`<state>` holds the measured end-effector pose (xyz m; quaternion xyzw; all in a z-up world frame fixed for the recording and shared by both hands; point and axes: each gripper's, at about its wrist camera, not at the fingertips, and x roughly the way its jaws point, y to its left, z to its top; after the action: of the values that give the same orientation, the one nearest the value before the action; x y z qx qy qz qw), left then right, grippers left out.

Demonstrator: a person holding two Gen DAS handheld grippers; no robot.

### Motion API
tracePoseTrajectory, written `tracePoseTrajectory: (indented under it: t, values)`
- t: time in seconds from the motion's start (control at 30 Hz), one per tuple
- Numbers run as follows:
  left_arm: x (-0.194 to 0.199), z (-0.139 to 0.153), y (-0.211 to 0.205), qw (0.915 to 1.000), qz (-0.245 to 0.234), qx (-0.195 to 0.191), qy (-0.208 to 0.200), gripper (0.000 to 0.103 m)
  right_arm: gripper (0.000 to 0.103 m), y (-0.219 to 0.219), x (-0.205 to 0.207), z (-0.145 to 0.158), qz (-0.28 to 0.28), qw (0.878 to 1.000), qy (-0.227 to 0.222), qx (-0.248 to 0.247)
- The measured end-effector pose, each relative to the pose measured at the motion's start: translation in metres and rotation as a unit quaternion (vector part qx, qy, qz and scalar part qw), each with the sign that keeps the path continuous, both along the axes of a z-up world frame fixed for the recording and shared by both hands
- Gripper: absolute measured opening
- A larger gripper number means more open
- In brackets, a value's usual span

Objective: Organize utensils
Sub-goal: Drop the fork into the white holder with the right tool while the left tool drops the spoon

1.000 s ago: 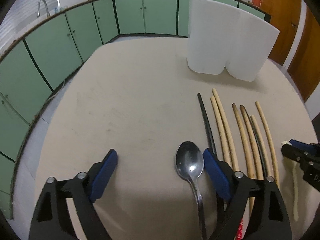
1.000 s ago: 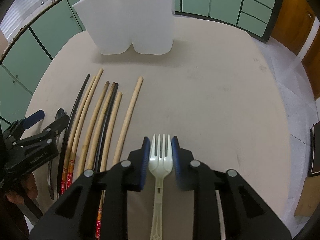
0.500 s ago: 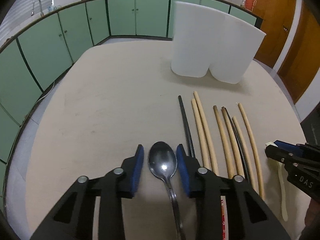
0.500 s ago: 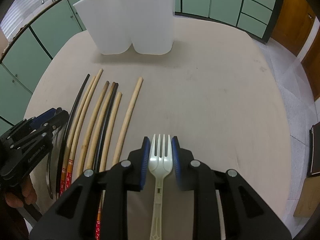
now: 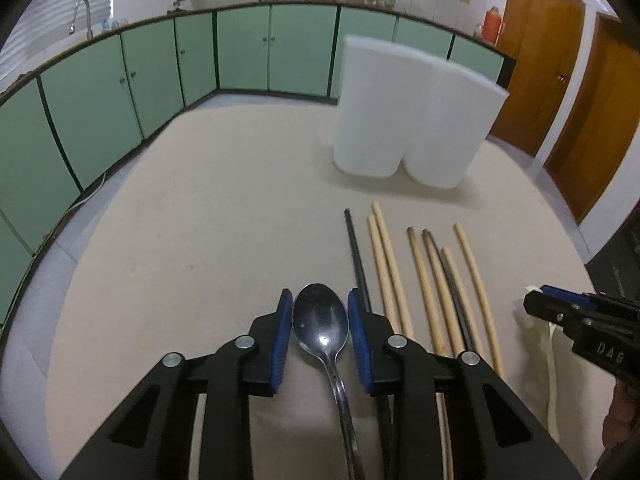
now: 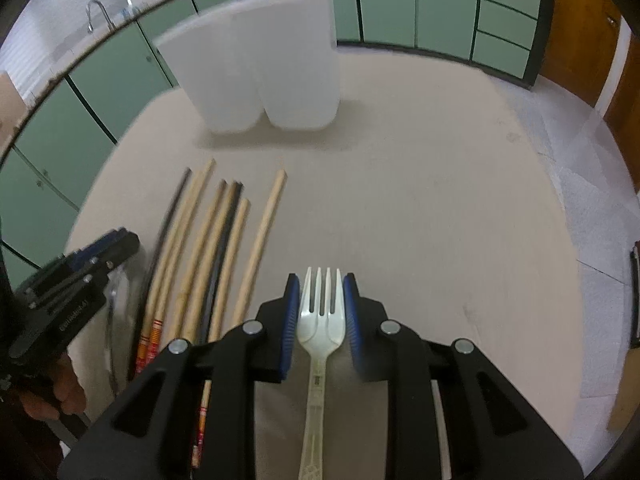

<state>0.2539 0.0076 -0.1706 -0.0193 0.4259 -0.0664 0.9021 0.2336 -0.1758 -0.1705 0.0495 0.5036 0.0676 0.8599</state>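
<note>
A metal spoon [image 5: 320, 320] lies bowl-forward between the blue pads of my left gripper [image 5: 320, 297]; the jaws are closing and the pads press on the bowl's edges. In the right wrist view a cream plastic fork [image 6: 322, 320] is clamped, tines forward, in my right gripper [image 6: 321, 280], which is shut on it. Several wooden and black chopsticks [image 5: 420, 280] lie side by side on the beige table [image 5: 200, 220] between the two grippers. A white two-compartment holder [image 5: 408, 120] stands upright at the far side; its openings are hidden from here.
Green cabinets [image 5: 100, 92] curve around the far and left edges of the round table, and wooden doors [image 5: 560, 60] stand at the right. A hand [image 6: 60, 388] holds the left gripper [image 6: 120, 240] at the left of the right wrist view.
The left jaws went from wide open to closed around the spoon's bowl, and that view has tipped up a little. The right gripper kept its hold on the fork and tilted up slightly.
</note>
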Motion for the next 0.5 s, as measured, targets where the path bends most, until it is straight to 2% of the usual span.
tracePoseTrajectory:
  t: [0.27,0.5]
  values:
    - [-0.021,0.029,0.004,0.9981,-0.003,-0.002,-0.061,0.028,0.021,-0.006,-0.011,0.037,0.011,0.997,-0.072,0.021]
    - [-0.033,0.046,0.003,0.9960,-0.001,-0.010,-0.088,0.028,0.021,-0.008,-0.024,0.054,0.013,0.994,-0.101,0.034]
